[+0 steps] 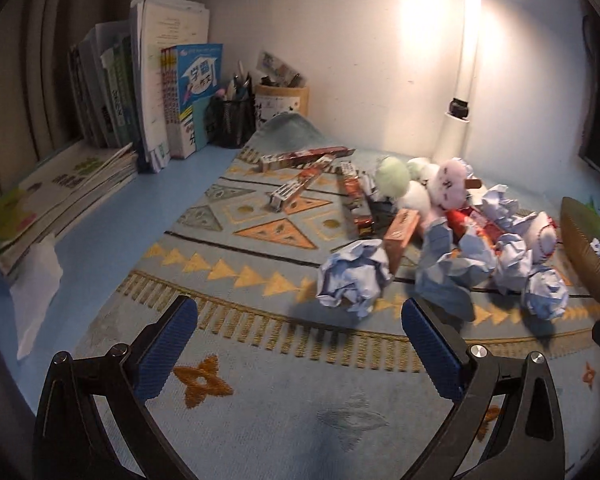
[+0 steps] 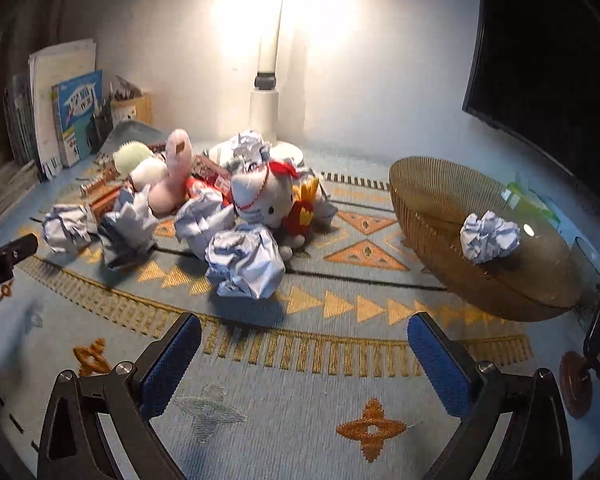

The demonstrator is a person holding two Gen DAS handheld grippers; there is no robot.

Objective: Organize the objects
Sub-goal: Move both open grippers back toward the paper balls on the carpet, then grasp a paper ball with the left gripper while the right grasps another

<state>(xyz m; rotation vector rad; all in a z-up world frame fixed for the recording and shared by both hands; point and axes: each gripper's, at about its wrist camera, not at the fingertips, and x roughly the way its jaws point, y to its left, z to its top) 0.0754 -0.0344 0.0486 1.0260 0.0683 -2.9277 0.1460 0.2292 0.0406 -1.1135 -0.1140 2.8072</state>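
A heap of things lies on a patterned mat (image 1: 260, 380): several crumpled paper balls (image 1: 352, 276) (image 2: 246, 266), plush toys including a pink one (image 1: 450, 186) (image 2: 174, 176) and a white cat (image 2: 262, 200), and red-brown snack boxes (image 1: 300, 158). A brown mesh bowl (image 2: 432, 216) at the right holds one paper ball (image 2: 488, 236); its edge shows in the left wrist view (image 1: 584, 252). My left gripper (image 1: 300, 344) is open and empty, just short of the nearest paper ball. My right gripper (image 2: 304, 364) is open and empty, between the heap and the bowl.
Books (image 1: 156, 92) stand and lie at the back left beside a mesh pen cup (image 1: 232, 120) and a wooden holder (image 1: 282, 102). A lit desk lamp (image 2: 266, 92) stands at the back wall. A dark monitor (image 2: 548, 80) is at the right. A white tissue (image 1: 36, 284) lies at the left edge.
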